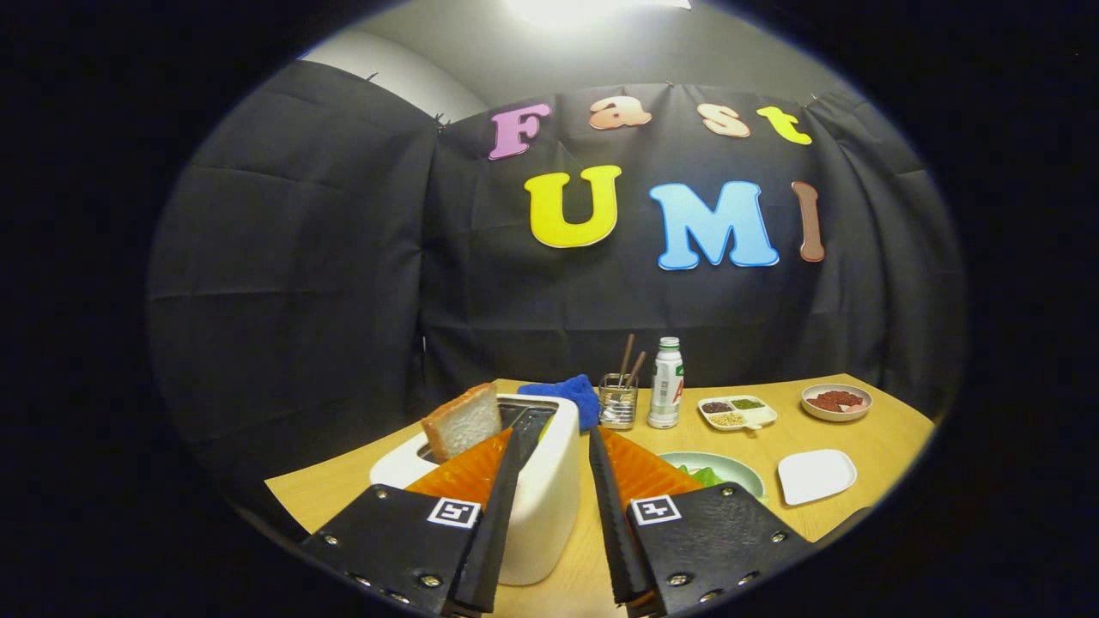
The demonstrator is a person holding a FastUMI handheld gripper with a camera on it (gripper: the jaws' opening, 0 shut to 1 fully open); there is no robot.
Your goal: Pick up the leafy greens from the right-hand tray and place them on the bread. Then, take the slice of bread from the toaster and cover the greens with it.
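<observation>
Gripper [558,433] spread wide above the toaster [537,506], my fingers clasping nothing.
My fingers straddle the toaster's near end; the bread slice [462,421] stands tilted out of its slot, just ahead of my left finger. Beyond my right finger the leafy greens [700,474] lie on a pale green plate [730,468], with a white square dish [816,475] beside it on the wooden table [876,438].

Black cloth wall [343,283] behind wooden table [867,438], bright ceiling light [567,10].
</observation>
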